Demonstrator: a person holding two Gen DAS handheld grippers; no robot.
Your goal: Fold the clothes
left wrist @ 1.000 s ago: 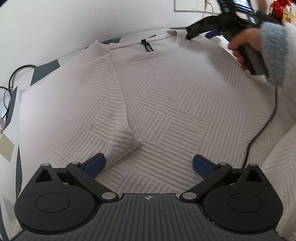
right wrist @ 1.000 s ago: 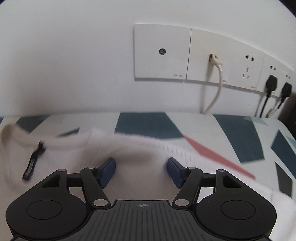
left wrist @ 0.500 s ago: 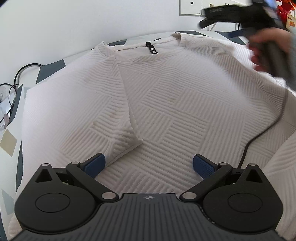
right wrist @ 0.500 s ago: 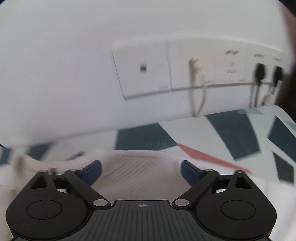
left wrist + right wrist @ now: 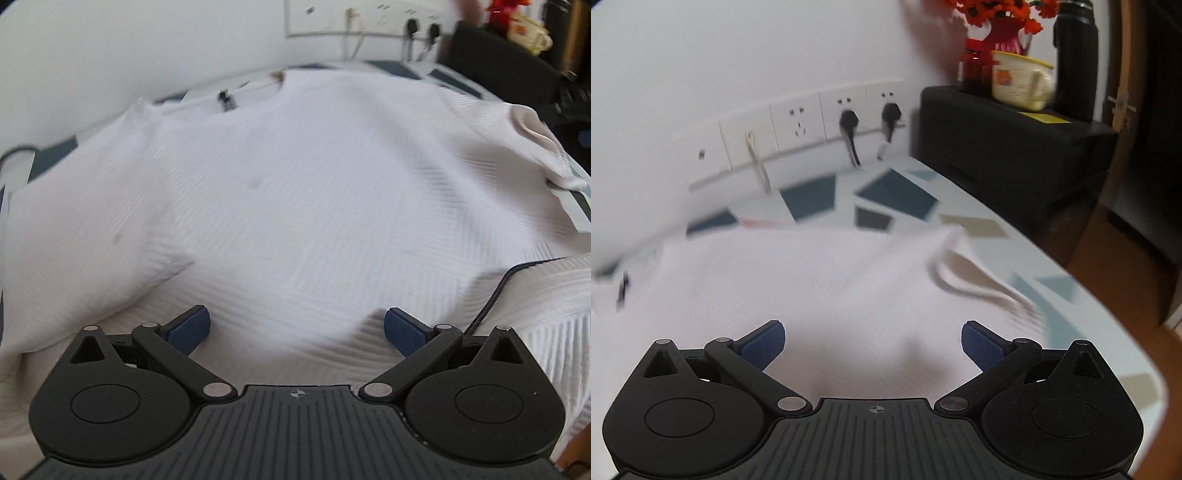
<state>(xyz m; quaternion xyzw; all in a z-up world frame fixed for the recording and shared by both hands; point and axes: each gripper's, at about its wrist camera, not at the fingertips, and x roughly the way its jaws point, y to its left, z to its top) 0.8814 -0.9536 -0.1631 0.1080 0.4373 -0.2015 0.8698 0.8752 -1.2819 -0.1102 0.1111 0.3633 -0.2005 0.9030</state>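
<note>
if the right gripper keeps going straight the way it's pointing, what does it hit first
Most likely the white sweater: the right gripper, jaws wide with nothing between them, points down at the cloth spread ahead. How far off is unclear in this blurred view.

White sweater (image 5: 295, 184) smeared by motion blur, neck label (image 5: 226, 101) unreadable, sleeve (image 5: 546, 332) cut off at right edge

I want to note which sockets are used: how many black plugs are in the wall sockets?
2. One black plug sits in the socket right of the free socket; the other black plug is in the next socket, nearest the black cabinet. Others may be hidden.
</note>
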